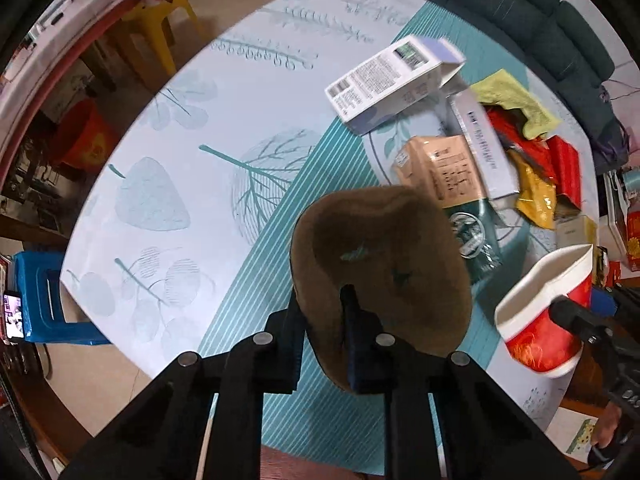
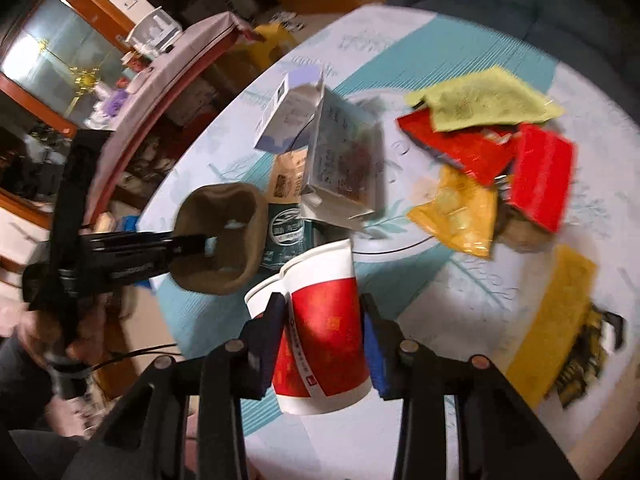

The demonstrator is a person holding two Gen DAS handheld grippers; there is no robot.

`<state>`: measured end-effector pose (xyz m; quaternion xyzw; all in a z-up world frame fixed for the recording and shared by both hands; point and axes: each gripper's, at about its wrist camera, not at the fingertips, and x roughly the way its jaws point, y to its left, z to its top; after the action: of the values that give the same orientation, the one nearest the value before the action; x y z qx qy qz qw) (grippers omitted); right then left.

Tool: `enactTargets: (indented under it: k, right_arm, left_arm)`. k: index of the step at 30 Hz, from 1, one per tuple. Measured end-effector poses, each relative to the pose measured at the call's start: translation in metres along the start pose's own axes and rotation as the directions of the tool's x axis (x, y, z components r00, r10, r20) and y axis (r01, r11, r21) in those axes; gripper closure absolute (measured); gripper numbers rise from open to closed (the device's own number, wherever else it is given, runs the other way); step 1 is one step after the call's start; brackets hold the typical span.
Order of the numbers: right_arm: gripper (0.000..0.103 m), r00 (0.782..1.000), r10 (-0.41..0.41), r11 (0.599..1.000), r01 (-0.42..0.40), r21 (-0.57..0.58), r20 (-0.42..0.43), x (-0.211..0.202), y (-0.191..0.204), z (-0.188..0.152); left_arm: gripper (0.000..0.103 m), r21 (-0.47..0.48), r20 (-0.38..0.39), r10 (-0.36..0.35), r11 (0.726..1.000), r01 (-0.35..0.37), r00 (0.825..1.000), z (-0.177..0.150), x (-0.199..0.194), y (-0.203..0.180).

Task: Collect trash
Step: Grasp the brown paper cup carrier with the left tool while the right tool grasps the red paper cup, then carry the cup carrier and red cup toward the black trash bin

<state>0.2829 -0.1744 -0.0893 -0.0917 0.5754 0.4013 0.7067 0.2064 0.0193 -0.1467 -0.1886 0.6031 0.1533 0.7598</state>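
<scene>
My left gripper (image 1: 324, 312) is shut on the rim of a brown paper bag (image 1: 384, 280), held open above the table; it also shows in the right wrist view (image 2: 224, 240). My right gripper (image 2: 324, 320) is shut on red and white paper cups (image 2: 324, 328), nested and tilted, just right of the bag's mouth; the cups show in the left wrist view (image 1: 540, 312). Trash lies on the table: a white carton (image 1: 392, 84), a tan packet (image 1: 440, 168), a green packet (image 1: 472, 236), red wrappers (image 2: 520, 160), a yellow pouch (image 2: 460, 212), a yellow-green cloth (image 2: 488, 100).
The round table has a leaf-patterned cover (image 1: 180, 168). A dark sofa (image 1: 540, 20) runs behind it. A blue stool (image 1: 44, 296), a yellow stool (image 1: 160, 16) and a red bucket (image 1: 84, 136) stand on the floor at left. A yellow and black packet (image 2: 560, 332) lies at right.
</scene>
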Motion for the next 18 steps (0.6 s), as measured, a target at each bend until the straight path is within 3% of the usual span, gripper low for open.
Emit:
enactTargets:
  k: [3,9,18]
  right_arm:
    - [0.066,0.995,-0.089,0.996,0.089,0.001,0.046,-0.01,0.01,-0.014]
    - [0.067,0.983,-0.147,0.988,0.141,0.065,0.112,-0.025,0.023,-0.032]
    - [0.067,0.961,-0.201,0.975,0.178,0.133,0.191,-0.042,0.047,-0.033]
  left_arm:
    - [0.09,0.003,0.036,-0.009,1.0,0.009,0.999,-0.004,-0.015,0.001]
    - [0.093,0.023,0.097,-0.021,1.0,0.019,0.995,-0.013,-0.049,0.016]
    - [0.093,0.099,0.152,-0.065,0.994,0.051,0.986,-0.023,-0.081,0.033]
